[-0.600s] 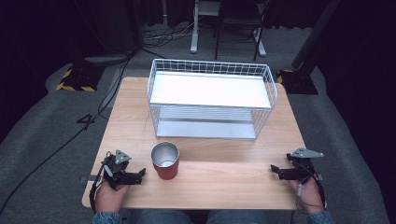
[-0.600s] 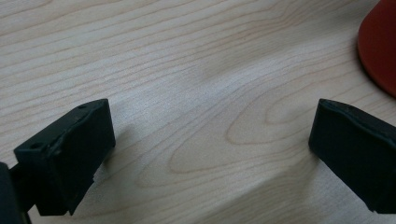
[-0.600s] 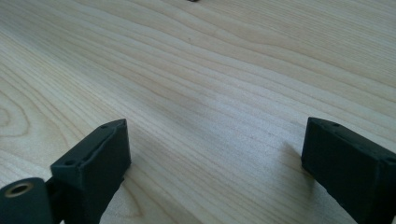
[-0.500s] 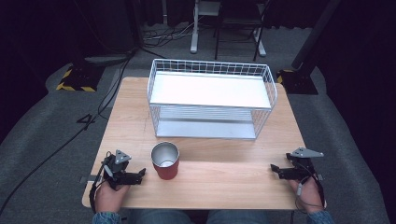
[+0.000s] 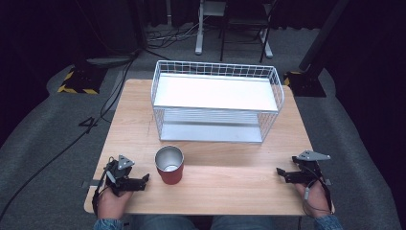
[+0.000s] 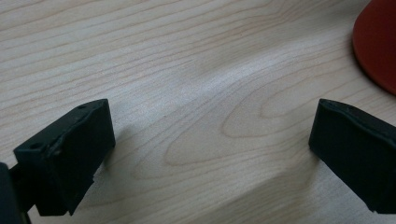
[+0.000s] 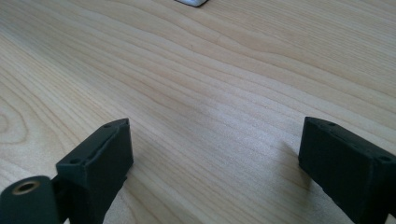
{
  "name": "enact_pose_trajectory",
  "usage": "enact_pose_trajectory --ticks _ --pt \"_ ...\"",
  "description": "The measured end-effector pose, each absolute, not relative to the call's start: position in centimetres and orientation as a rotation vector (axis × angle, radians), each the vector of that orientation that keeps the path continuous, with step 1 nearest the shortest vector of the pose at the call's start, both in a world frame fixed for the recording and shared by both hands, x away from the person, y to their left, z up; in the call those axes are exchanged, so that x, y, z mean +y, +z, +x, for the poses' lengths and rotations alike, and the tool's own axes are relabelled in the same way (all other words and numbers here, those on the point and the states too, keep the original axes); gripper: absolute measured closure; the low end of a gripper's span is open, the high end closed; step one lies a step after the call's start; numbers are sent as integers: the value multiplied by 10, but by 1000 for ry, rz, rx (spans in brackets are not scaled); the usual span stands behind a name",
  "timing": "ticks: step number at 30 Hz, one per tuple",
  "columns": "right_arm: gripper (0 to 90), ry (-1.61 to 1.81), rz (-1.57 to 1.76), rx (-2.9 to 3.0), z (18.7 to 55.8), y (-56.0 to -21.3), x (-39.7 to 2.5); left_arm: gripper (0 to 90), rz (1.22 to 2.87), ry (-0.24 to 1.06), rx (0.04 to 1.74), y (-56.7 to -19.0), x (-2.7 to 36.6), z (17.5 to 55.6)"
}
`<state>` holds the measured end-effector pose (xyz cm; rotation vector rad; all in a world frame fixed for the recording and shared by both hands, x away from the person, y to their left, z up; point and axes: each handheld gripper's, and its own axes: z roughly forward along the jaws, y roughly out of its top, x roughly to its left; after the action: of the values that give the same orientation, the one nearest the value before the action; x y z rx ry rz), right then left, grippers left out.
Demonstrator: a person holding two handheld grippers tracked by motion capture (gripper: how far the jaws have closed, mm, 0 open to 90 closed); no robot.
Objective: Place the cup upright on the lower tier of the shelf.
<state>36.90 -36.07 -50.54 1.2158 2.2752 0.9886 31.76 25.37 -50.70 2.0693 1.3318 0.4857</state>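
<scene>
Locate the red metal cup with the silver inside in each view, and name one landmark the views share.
High view: red metal cup stands front-left, before the white wire basket.
Left gripper view: its red wall is at the upper right edge.
Right gripper view: not in it.
Shared landmark: light wooden table.

A white wire basket (image 5: 216, 99) is sitting on the wooden desk (image 5: 134, 124). Black cables (image 5: 110, 103) are lying on the grey floor (image 5: 48, 139), maybe near a chair (image 5: 242, 19).
</scene>
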Motion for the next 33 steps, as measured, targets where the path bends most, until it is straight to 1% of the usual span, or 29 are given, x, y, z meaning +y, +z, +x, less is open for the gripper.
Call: enact_pose_trajectory --ticks 5,8,11,14,16,17,20,30,33 --pt "96 987 1210 2279 370 -505 -360 68 2058 496 1346 -506 254 313" --pt "84 987 1206 2285 372 -506 -360 60 2042 510 1342 -502 256 308" --pt "78 987 1207 2290 373 -506 -359 2 2009 527 1346 -498 258 302" --pt "78 987 1207 2290 373 -506 -359 0 1945 549 1356 -493 261 292" --pt "78 987 1207 2290 373 -506 -359 0 1933 559 1348 -491 261 290" --pt "80 987 1205 2289 373 -506 -359 0 1886 560 1338 -488 262 285" --pt "81 986 1202 2290 373 -506 -359 0 1845 587 1309 -484 261 277" --pt "82 986 1205 2288 373 -506 -359 0 1751 673 1200 -470 244 252" --pt "84 987 1202 2288 373 -506 -359 0 1726 670 1189 -468 240 248"
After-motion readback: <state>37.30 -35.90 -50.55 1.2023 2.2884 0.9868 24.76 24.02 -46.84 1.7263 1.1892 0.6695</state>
